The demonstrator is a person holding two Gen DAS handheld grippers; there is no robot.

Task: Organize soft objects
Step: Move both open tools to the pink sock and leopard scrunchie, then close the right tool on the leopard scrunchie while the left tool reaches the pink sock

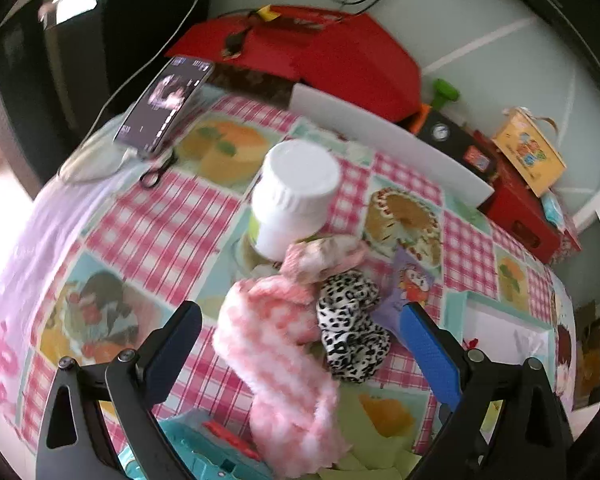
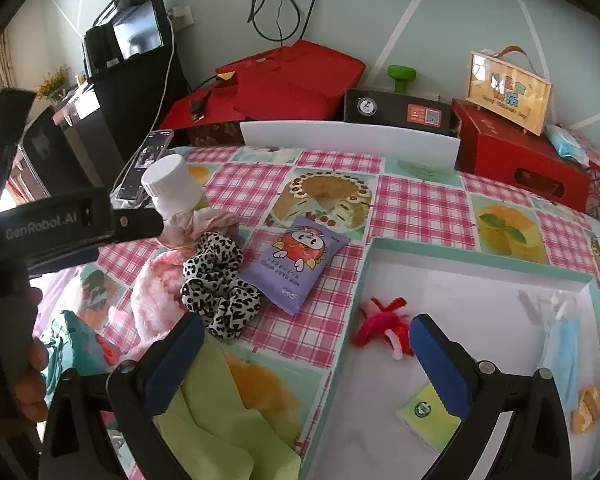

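Left gripper (image 1: 300,354) gaping wide, holding nothing — straddling pink fluffy scrunchie (image 1: 278,344), long axis running ahead; right gripper (image 2: 302,350) gaping empty, lying farther.

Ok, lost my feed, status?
Left gripper open over pink fluffy scrunchie. Right gripper open, empty. White bottle crowds the pile.
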